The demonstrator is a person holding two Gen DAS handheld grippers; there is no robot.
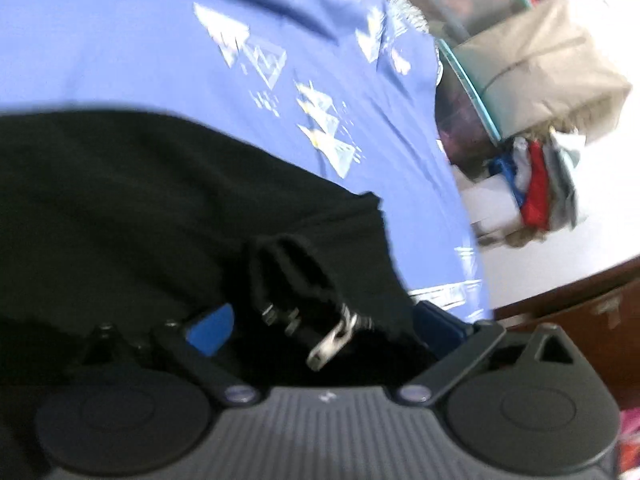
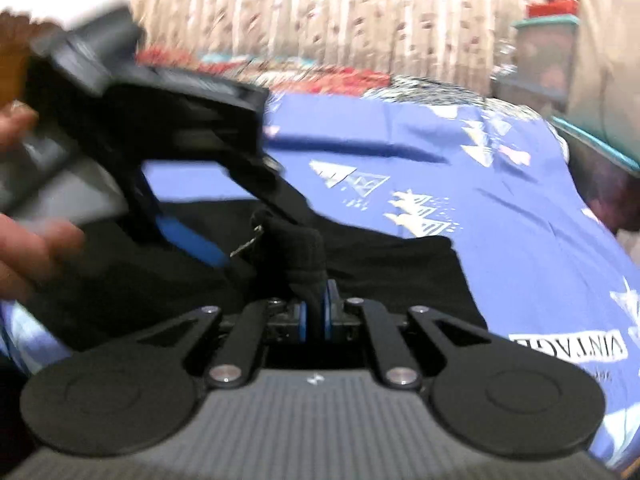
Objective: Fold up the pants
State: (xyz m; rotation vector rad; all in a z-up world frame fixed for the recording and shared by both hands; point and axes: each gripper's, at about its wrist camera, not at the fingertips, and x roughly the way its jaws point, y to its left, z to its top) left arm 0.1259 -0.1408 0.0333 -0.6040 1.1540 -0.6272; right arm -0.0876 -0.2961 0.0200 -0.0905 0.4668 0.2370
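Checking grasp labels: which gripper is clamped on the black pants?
The right gripper, pads pinching a bunched fold of the pants. The left gripper is open.

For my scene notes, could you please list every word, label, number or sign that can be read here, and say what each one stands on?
"VINTAGE": white block letters on the blue printed sheet, seen upside down in the right wrist view, blurred, so the reading is probable.
Small white mark on the right gripper body: a symbol, too small to read.
White triangle prints on the sheet: pictures, no letters.
Left wrist view: no readable text.

The pants (image 1: 140, 200) were plain black. The bedsheet (image 1: 120, 52) beneath was periwinkle blue with white triangle prints. The gripper pads (image 2: 304, 320) were bright blue on black fingers.
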